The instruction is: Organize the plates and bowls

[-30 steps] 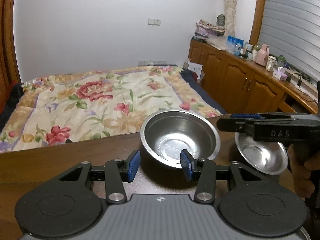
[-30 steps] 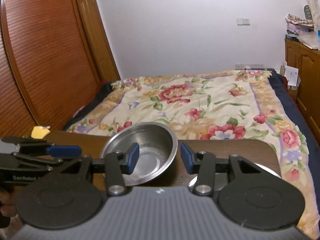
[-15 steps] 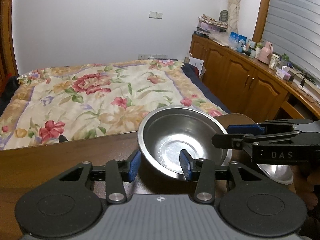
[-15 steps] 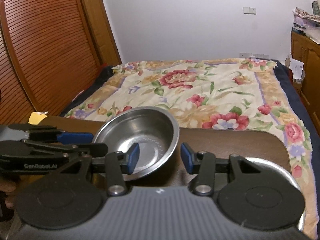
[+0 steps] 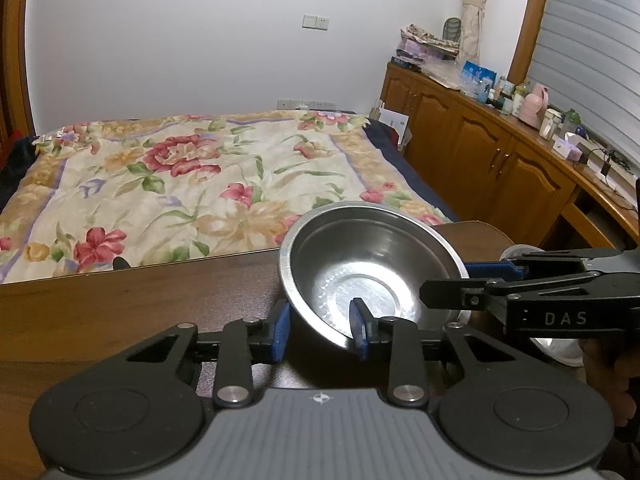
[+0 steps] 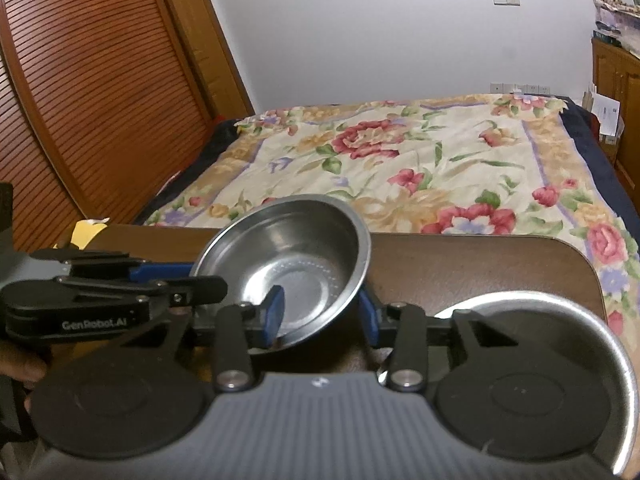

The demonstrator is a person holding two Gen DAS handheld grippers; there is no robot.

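A steel bowl point(image 5: 372, 276) point(image 6: 288, 268) stands on the dark wooden table point(image 5: 140, 300). My left gripper point(image 5: 320, 332) is open and straddles the bowl's near-left rim, with one blue pad outside the wall and one inside. My right gripper point(image 6: 320, 312) is open as well, its left pad inside the bowl and its right pad outside. Each gripper shows in the other's view, the right gripper point(image 5: 444, 280) at the bowl's right rim and the left gripper point(image 6: 208, 278) at its left rim. A second steel bowl point(image 6: 540, 312) point(image 5: 560, 354) lies just right of the first.
Beyond the table's far edge is a bed with a floral quilt point(image 5: 180, 184). Wooden cabinets point(image 5: 500, 168) with clutter on top run along the right. A slatted wooden door point(image 6: 80, 100) stands at the left. A yellow paper point(image 6: 86, 232) lies at the table's far-left corner.
Both grippers moved forward and inward until their fingers straddle the bowl's rim from opposite sides. The left fingers have narrowed somewhat. The bowl looms larger in both views.
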